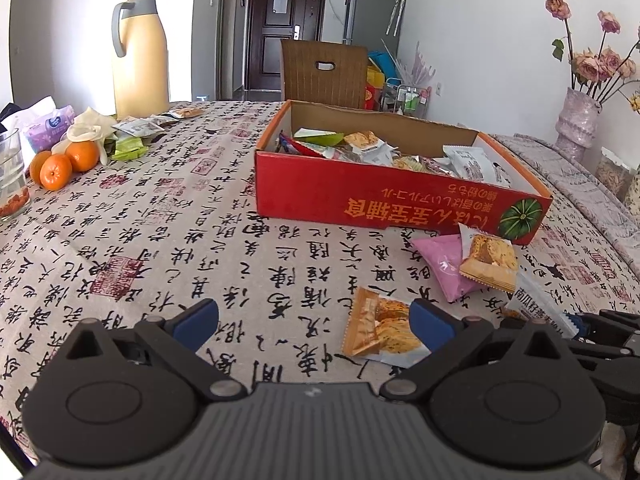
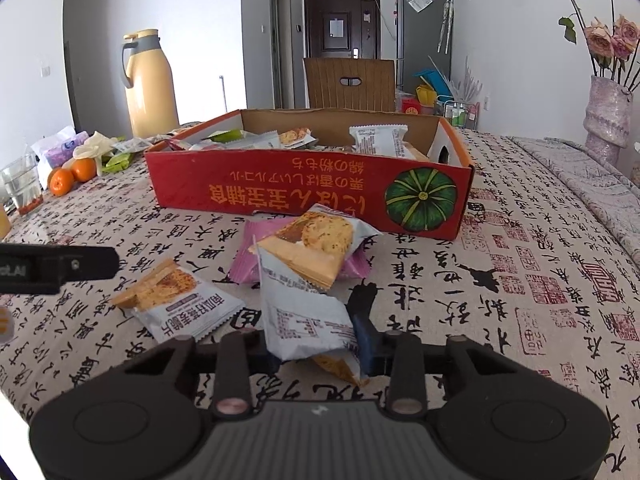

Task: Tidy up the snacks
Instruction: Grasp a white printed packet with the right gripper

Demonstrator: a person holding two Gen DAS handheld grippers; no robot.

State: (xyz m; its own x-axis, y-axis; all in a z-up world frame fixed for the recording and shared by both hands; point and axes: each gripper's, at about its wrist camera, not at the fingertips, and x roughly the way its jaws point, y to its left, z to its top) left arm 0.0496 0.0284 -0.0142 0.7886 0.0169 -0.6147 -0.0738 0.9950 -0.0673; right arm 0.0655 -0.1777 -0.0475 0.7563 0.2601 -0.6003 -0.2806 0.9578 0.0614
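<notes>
Snack packet (image 2: 308, 320), light, crinkly, likely slippery, is pinched at its lower end by the right gripper (image 2: 316, 344); red box (image 2: 280, 192) at twelve o'clock. Left gripper (image 1: 314, 326) gapes, empty.

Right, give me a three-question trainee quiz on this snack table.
1. True or false: the left gripper holds a packet.
2. What does the right gripper grip? A) a grey-white snack packet B) an orange C) the flask
3. What lies under the cracker packet in front of the red box?
Key: 1 false, its jaws stand open over the cloth; 2 A; 3 a pink packet.
</notes>
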